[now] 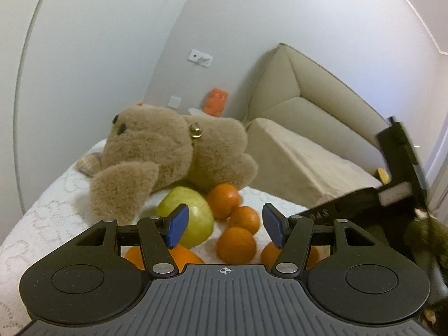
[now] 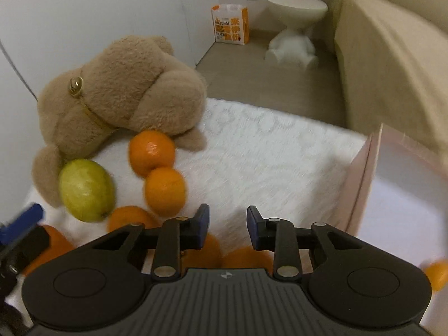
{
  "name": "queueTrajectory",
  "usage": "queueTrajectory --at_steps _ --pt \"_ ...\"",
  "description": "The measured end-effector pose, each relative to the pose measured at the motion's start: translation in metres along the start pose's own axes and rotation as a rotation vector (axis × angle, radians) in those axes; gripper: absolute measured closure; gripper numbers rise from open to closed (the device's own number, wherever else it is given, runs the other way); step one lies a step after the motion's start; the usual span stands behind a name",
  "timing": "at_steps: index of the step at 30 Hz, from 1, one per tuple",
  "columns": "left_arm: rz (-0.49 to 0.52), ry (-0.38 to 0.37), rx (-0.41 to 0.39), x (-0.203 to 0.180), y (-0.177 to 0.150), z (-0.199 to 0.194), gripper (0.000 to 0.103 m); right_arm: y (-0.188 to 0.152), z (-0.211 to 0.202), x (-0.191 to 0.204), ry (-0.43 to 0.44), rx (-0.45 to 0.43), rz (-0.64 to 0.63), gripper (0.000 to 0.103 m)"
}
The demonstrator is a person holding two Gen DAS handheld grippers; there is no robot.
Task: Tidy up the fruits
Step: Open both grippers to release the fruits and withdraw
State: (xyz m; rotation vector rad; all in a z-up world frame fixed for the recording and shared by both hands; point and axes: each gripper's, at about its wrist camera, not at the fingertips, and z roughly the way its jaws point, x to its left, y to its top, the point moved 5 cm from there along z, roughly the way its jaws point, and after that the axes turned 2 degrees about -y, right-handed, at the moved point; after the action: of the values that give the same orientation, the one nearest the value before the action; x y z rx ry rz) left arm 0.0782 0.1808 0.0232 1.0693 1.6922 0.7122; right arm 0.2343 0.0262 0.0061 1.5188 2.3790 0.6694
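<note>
Several oranges (image 1: 236,247) and one large green fruit (image 1: 200,215) lie in a cluster on a white lace cloth (image 1: 42,218), right against a brown plush bear (image 1: 173,151). My left gripper (image 1: 225,225) hovers low just in front of the cluster, open, with nothing between its blue pads. In the right wrist view the same oranges (image 2: 165,190) and green fruit (image 2: 86,189) lie to the left. My right gripper (image 2: 228,225) points steeply down at the cloth (image 2: 266,151), its pads apart and empty. One orange (image 2: 438,275) lies inside a pale pink box (image 2: 361,184) at the right.
The bear (image 2: 120,89) leans over the fruit from the back left. A beige sofa (image 2: 392,64) stands beyond the cloth's right edge. On the floor behind are a white stool (image 2: 294,28) and an orange paper bag (image 2: 229,23). A wall runs along the left.
</note>
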Motion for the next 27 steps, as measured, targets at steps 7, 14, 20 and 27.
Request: queueTrajectory --at_steps 7,14,20,27 --pt "0.041 -0.075 -0.017 -0.021 -0.003 -0.006 0.039 -0.06 -0.065 0.028 0.188 -0.002 0.008 0.073" --pt "0.046 -0.065 0.053 -0.033 -0.018 -0.016 0.039 -0.116 -0.084 0.02 0.05 -0.173 -0.021 0.071" --pt "0.053 -0.005 0.079 -0.022 -0.031 -0.044 0.043 -0.115 -0.051 0.015 0.126 -0.163 0.004 0.071" --pt "0.129 0.07 0.112 -0.027 -0.039 -0.074 0.044 -0.112 -0.057 0.016 0.104 -0.208 -0.002 0.084"
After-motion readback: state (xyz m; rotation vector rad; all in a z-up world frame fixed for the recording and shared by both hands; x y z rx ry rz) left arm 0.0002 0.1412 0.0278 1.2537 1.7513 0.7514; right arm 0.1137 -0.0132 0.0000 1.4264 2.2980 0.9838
